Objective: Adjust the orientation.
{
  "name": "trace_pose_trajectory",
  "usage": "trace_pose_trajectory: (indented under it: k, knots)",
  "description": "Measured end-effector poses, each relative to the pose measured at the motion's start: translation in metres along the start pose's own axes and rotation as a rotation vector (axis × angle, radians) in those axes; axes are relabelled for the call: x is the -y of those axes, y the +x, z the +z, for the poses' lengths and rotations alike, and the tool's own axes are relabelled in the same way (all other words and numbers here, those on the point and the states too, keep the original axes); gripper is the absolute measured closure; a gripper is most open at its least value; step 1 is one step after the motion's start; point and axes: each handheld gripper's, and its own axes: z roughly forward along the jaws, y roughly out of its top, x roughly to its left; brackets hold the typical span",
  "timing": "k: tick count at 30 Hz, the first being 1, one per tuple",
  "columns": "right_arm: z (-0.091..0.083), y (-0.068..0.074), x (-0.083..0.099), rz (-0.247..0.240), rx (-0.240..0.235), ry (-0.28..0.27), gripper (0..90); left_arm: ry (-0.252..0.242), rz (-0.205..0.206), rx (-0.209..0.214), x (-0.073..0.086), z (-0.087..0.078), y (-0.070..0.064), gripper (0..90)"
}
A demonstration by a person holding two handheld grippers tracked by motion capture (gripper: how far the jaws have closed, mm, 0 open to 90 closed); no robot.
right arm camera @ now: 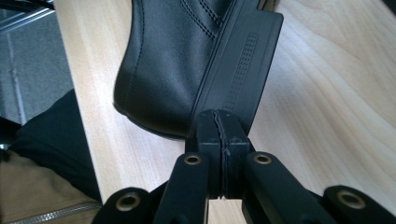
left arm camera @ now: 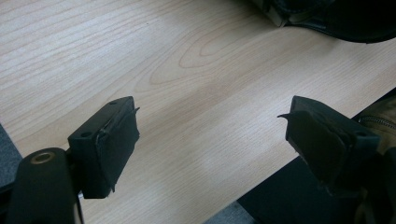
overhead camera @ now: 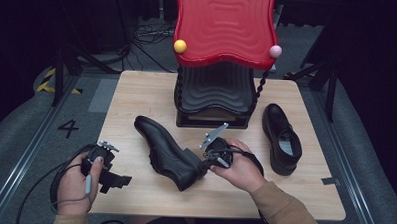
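At the centre of the light wooden bench (overhead camera: 137, 95), your right claw (right arm camera: 219, 140) is pinched shut at the heel of the tipped glossy black leather shoe (overhead camera: 165, 151), so nudge gently while your left claw (left arm camera: 210, 140) waits wide lower left.

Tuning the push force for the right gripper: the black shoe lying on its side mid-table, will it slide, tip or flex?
The black shoe lies on its side on the smooth wooden table, so it probably slides or pivots rather than tipping. Its thick heel block looks rigid where the right gripper, jaws together, meets it. The glossy upper seems slippery and may dent.
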Motion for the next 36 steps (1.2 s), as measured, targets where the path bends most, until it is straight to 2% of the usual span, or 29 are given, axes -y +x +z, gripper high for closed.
trace_pose_trajectory:
  k: [5,6,7,13,20,25,28,32,34,36]
  knots:
    - [-0.002,-0.004,0.001,0.017,0.004,-0.005,89.8,0.004,-0.004,0.007,0.000,0.001,0.000,17.7]
    - [-0.003,-0.005,0.001,0.016,0.034,-0.008,89.8,0.005,-0.003,0.006,0.000,0.001,0.000,17.7]
    - [-0.003,-0.005,0.001,0.016,0.034,-0.008,89.8,0.006,-0.003,0.005,0.000,0.001,0.000,17.7]
    - [-0.008,-0.016,0.006,0.045,0.107,-0.011,89.6,0.008,0.004,0.006,0.000,0.001,0.000,17.7]
    - [-0.008,-0.025,0.009,0.073,0.127,-0.010,89.4,0.008,-0.006,0.006,0.001,0.001,0.003,17.9]
    - [-0.005,-0.035,0.012,0.099,0.164,0.005,89.5,0.002,-0.010,0.007,0.001,0.001,0.003,17.9]
    - [-0.002,-0.045,0.017,0.144,0.174,-0.004,88.8,0.007,-0.008,0.011,0.002,0.002,0.004,17.8]
    - [0.003,-0.062,0.027,0.195,0.237,0.030,86.6,0.009,-0.012,0.013,0.002,0.002,0.006,17.9]
    - [0.002,-0.066,0.032,0.211,0.258,0.030,85.2,0.006,-0.012,0.009,0.002,0.002,0.007,17.9]
    - [0.001,-0.067,0.033,0.218,0.257,0.025,84.4,0.009,-0.017,0.012,0.003,0.003,0.007,17.9]
